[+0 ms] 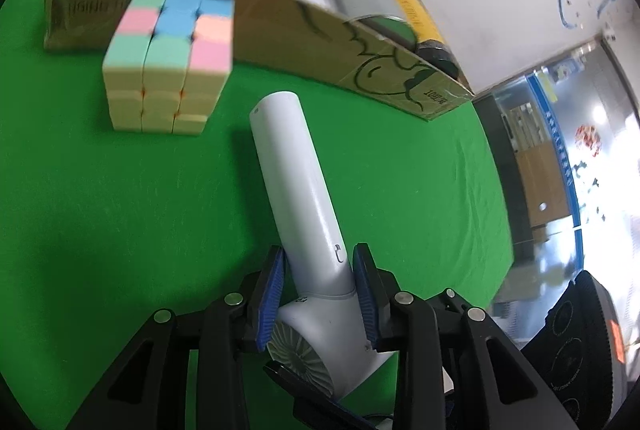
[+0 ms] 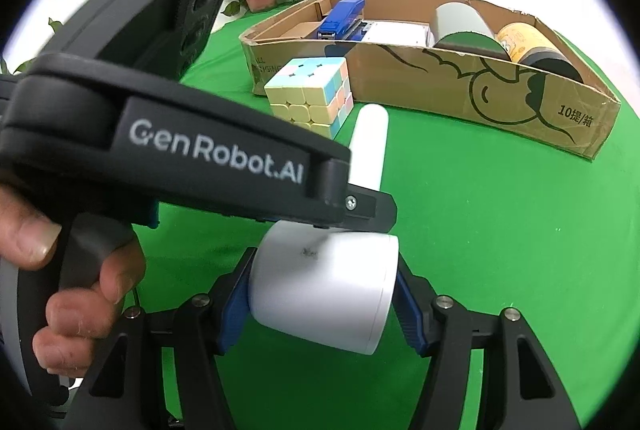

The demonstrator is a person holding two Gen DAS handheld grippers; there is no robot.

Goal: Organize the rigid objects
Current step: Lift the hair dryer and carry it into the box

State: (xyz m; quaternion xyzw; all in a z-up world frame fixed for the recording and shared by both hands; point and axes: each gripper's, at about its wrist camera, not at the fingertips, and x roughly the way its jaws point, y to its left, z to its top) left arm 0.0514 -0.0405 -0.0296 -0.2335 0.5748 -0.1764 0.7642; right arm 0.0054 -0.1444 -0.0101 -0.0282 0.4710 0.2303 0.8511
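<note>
You are holding a white hair dryer (image 1: 304, 213) with both tools at once. Your left gripper (image 1: 320, 294) has its blue pads closed on the handle just above the barrel, and the handle points away from you toward the box. Your right gripper (image 2: 320, 306) has its pads pressed against the two sides of the barrel, a wide hold. The dryer sits low over the green cloth (image 1: 120, 230); whether it rests on the cloth or is lifted clear cannot be told.

Just past the handle's tip stands a pastel puzzle cube (image 2: 312, 93), close to the front wall of the cardboard box (image 2: 520, 109). Inside the box lie a blue stapler (image 2: 340, 17), a grey cylinder (image 2: 460, 21) and a yellow can (image 2: 532, 41).

To do this step well, probably carrying the dryer into the box, keep both holds firm and move the two tools together so the dryer does not twist. Raise the handle tip over the cube and the box wall before going forward.

Much is hidden. Your left tool's black body and your fingers (image 2: 80, 270) cover the left part of the right wrist view. The free floor space in the box is mostly screened by its wall. The left wrist view is blurred at the top.
</note>
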